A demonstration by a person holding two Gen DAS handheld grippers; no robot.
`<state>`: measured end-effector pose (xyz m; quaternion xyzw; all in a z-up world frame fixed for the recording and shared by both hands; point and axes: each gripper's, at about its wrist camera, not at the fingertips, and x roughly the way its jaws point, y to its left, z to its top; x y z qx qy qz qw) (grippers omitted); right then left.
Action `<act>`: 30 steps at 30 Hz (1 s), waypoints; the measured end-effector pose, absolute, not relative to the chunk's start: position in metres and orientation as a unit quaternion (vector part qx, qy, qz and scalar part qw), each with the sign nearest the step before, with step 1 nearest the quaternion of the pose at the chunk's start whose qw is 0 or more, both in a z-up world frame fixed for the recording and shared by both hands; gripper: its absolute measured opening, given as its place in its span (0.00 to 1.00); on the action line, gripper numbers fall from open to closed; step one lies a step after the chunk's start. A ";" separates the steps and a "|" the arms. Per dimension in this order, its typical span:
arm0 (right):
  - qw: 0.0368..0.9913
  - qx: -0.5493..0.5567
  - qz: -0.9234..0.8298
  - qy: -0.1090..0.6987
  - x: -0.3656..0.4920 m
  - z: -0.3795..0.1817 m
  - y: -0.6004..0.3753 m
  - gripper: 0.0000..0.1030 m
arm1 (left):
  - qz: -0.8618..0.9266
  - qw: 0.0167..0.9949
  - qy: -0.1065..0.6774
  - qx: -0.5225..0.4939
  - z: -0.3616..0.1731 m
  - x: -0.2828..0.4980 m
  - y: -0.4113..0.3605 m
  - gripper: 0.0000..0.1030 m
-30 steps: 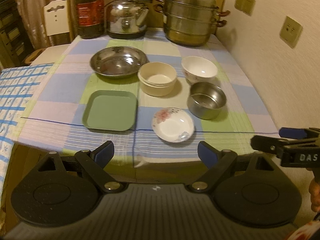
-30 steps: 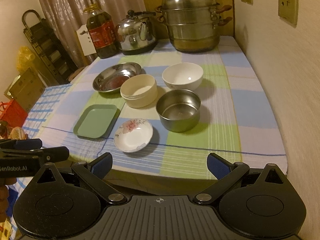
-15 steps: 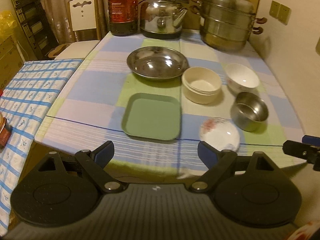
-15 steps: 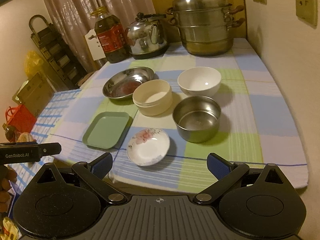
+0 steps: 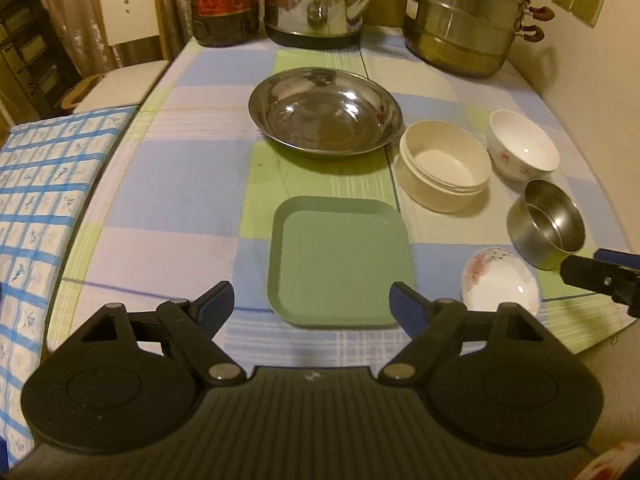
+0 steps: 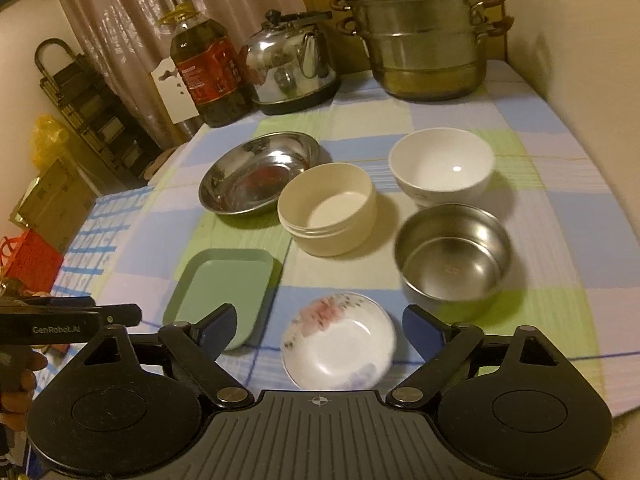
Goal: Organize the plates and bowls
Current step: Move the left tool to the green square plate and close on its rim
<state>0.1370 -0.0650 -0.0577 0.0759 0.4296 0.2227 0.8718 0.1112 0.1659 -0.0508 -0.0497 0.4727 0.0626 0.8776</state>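
On the checked tablecloth lie a green square plate, a wide steel bowl, a cream bowl, a white flowered bowl, a small steel bowl and a floral saucer. My left gripper hovers over the green plate's near edge, jaws wide and closing, its pads touching nothing. My right gripper hangs over the saucer, jaws also closing, pads clear of its rim. The steel bowl sits just beyond its right finger, the green plate by its left.
An oil bottle, a kettle and a stacked steamer pot line the table's back edge. A wall runs along the right side. A blue-checked surface adjoins the table on the left, a white chair behind it.
Both grippers have come forward and lower over the table. The green plate now sits centred before the left one and the saucer before the right one. Both pairs of jaws have narrowed slightly.
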 end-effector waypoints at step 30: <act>0.807 0.088 0.224 0.540 0.216 -0.144 0.042 0.41 | -0.016 0.837 0.544 -0.047 -0.138 0.190 0.230 0.45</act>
